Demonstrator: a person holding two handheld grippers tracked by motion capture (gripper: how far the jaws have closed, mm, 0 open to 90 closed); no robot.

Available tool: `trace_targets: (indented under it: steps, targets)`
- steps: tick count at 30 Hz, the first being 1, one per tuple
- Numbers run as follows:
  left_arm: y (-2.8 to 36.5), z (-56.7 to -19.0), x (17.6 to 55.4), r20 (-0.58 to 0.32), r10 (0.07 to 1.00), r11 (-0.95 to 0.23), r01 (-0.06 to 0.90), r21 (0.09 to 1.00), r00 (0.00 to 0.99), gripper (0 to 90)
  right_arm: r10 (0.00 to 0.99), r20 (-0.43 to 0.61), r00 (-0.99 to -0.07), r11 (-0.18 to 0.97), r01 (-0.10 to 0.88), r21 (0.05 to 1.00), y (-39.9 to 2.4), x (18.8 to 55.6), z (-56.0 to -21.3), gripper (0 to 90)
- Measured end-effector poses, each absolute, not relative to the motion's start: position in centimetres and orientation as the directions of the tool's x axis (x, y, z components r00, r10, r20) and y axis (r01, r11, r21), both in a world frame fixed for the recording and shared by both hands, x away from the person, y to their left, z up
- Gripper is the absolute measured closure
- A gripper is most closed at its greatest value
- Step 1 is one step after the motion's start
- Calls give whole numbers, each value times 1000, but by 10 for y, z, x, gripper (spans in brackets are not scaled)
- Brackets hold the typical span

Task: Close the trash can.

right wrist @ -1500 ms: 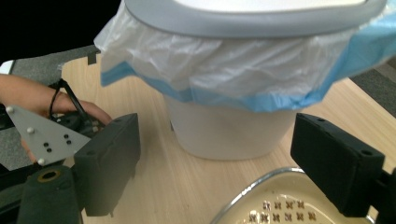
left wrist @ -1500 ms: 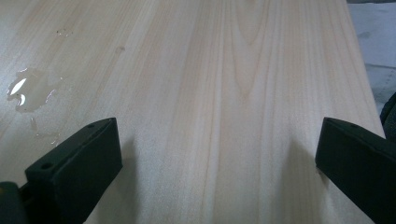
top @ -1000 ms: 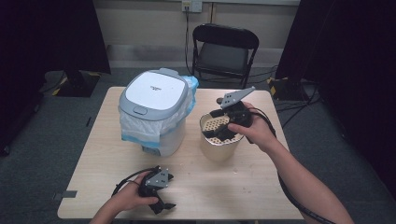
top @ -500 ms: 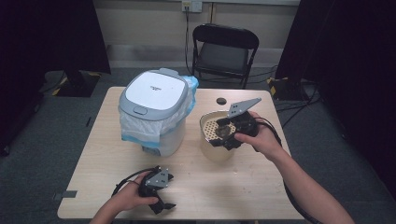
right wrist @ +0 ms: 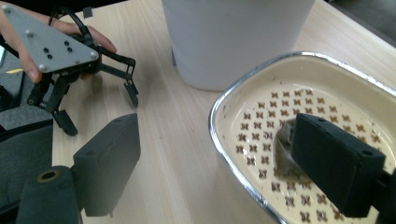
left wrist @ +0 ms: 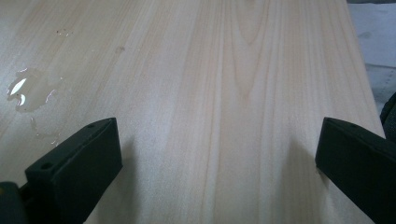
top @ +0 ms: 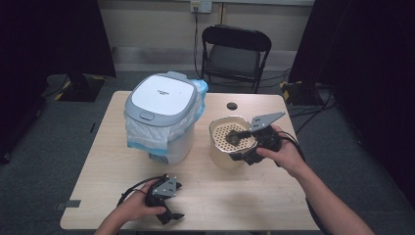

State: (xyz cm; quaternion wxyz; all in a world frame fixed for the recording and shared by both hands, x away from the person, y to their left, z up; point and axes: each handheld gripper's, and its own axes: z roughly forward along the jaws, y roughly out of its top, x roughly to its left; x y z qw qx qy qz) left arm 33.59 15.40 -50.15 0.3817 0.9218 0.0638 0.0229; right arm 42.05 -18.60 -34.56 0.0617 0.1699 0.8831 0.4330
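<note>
Now the right gripper (right wrist: 219, 158) straddles the basket's (top: 219, 147) rim.
Jaws parted, nothing pinched, one inside by a brown lump (right wrist: 282, 151); left gripper (top: 172, 203) rests wide open on the table (top: 235, 196).

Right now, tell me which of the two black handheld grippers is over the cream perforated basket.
The right gripper, straddling the cream perforated basket's near rim. The left gripper sits low at the wooden table's near edge.
</note>
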Motion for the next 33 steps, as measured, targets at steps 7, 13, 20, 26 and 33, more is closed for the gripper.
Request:
trace_targets:
  steps: [7, 13, 20, 26, 33]
  targets:
    - [154, -502, 336, -6, 135, -700, 100, 707, 991, 0, 360, 46, -932, 563, 256, 786, -196, 416, -352, 156]
    - [154, -502, 336, -7, 135, -700, 101, 707, 991, 0, 370, 51, -928, 563, 268, 782, -204, 412, -358, 156]
    - [154, -502, 336, -6, 135, -700, 100, 707, 991, 0, 374, 63, -925, 552, 276, 787, -212, 407, -369, 155]
    - [154, -501, 336, -6, 134, -701, 99, 706, 991, 0, 382, 72, -921, 549, 289, 784, -221, 403, -380, 155]
    - [154, -502, 336, -6, 135, -700, 100, 707, 991, 0, 397, 80, -914, 548, 306, 779, -230, 400, -392, 155]
